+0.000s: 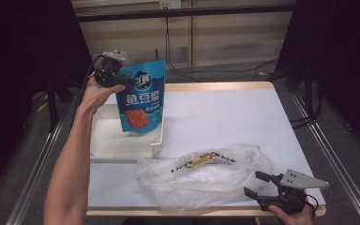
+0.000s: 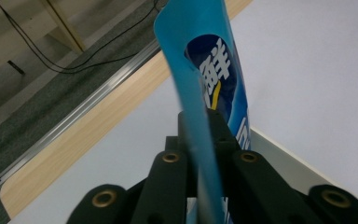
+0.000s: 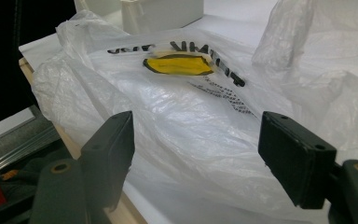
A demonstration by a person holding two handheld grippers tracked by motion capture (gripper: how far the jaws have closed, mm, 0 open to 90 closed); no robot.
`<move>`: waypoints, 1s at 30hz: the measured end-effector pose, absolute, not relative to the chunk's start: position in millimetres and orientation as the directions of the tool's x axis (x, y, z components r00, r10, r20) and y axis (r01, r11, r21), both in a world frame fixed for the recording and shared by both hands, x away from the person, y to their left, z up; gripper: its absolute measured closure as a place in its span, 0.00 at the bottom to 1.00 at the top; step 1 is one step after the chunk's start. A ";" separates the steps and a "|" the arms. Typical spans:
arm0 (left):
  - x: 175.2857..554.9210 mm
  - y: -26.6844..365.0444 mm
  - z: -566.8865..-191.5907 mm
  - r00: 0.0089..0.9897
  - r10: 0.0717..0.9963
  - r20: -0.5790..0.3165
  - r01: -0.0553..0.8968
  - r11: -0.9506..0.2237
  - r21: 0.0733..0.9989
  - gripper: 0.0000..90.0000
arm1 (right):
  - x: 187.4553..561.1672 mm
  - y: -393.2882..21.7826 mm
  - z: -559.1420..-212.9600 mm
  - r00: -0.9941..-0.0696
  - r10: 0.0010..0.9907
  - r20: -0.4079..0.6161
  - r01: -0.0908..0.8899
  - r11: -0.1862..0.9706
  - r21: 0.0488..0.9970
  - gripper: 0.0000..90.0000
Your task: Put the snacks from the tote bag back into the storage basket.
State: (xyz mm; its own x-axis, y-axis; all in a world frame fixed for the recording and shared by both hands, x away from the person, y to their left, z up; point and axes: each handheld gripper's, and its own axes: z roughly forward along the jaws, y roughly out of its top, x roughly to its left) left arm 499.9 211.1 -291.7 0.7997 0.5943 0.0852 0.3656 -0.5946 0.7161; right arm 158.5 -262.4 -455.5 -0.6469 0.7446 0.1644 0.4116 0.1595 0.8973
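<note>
A blue snack pouch (image 1: 140, 98) with white lettering and an orange picture hangs upright over the white tray (image 1: 122, 157) at the table's left. My left gripper (image 1: 123, 84) is shut on the pouch's upper left corner. In the left gripper view the pouch (image 2: 214, 79) runs edge-on between the two black jaws of my left gripper (image 2: 200, 135), which pinch it. A crumpled clear plastic bag (image 1: 201, 180) with black print and a yellow mark lies near the front edge. My right gripper (image 1: 255, 183) stands open just right of it. The bag (image 3: 191, 116) lies ahead of my right gripper's (image 3: 196, 144) spread jaws, apart from them.
The white table top (image 1: 225, 112) has a wooden rim and drops off at the front just below the bag. The tray's wall (image 3: 163, 14) stands behind the bag. Cables run across the floor beyond the table's far edge.
</note>
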 end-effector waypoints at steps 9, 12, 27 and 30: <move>499.7 218.4 -298.6 0.754 0.657 0.018 0.399 -0.480 0.781 0.70 | 157.4 -265.6 -454.5 -0.643 0.752 0.149 0.407 0.170 0.898 0.30; 499.7 225.2 -301.9 0.725 0.689 -0.012 0.435 -0.443 0.784 0.55 | 157.7 -265.0 -454.9 -0.644 0.750 0.151 0.409 0.171 0.896 0.30; 486.3 238.3 -297.3 0.648 0.756 -0.092 0.502 -0.332 0.798 0.09 | 158.9 -259.3 -450.4 -0.659 0.741 0.128 0.363 0.166 0.917 0.29; 484.5 239.1 -297.2 0.655 0.749 -0.101 0.496 -0.325 0.805 0.05 | 160.4 -259.9 -451.2 -0.653 0.746 0.128 0.368 0.165 0.915 0.28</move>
